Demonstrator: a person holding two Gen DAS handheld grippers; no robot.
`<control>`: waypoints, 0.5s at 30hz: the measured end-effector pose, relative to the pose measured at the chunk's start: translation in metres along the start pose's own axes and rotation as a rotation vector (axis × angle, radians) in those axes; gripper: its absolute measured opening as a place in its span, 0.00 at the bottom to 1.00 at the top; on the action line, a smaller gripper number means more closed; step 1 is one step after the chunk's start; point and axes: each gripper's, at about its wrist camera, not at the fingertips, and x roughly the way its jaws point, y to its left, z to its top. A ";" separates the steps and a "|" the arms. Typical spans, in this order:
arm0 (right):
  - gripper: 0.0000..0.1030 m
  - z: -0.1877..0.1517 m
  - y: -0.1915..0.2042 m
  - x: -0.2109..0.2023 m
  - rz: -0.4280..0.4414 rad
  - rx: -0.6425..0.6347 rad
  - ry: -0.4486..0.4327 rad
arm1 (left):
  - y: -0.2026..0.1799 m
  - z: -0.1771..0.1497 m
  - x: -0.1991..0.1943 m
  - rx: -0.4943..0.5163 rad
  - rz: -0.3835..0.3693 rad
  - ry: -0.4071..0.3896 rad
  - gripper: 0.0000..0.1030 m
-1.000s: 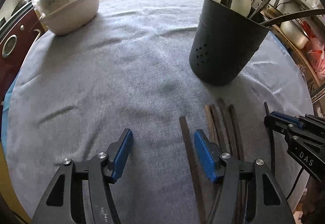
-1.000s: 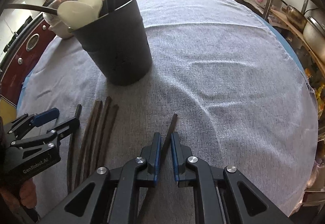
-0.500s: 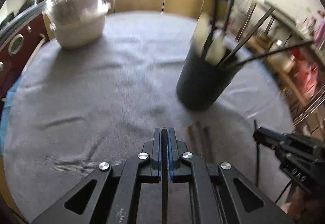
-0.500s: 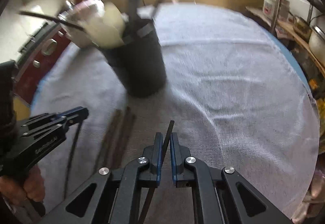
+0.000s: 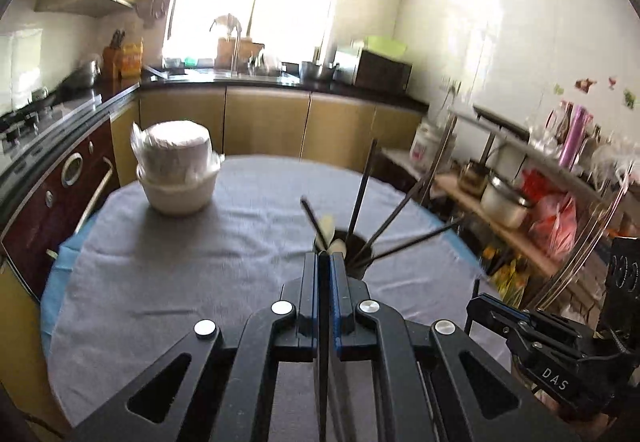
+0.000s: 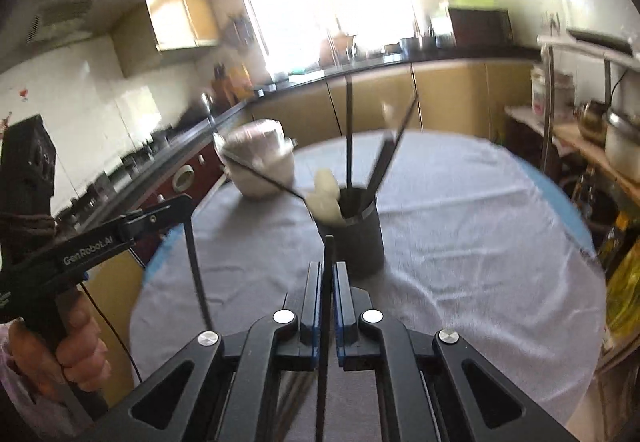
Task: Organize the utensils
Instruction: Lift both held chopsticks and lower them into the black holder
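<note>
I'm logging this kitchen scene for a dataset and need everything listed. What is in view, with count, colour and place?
utensil holder: one, dark grey, on the table, holding pale spoons and dark sticks
stacked bowls: one wrapped stack, white, far left of table
tablecloth: one, grey, over the round table
pot: one, metal, right-hand shelf
left chopstick: one, dark, in left gripper
right chopstick: one, dark, in right gripper
left gripper: black, blue pads, shut
right gripper: black, blue pads, shut

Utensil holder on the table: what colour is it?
Dark grey to black; the utensil holder shows best in the right wrist view.
</note>
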 end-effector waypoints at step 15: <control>0.05 0.094 0.034 -0.028 -0.011 -0.056 -0.225 | -0.020 0.093 -0.024 0.042 0.002 -0.190 0.05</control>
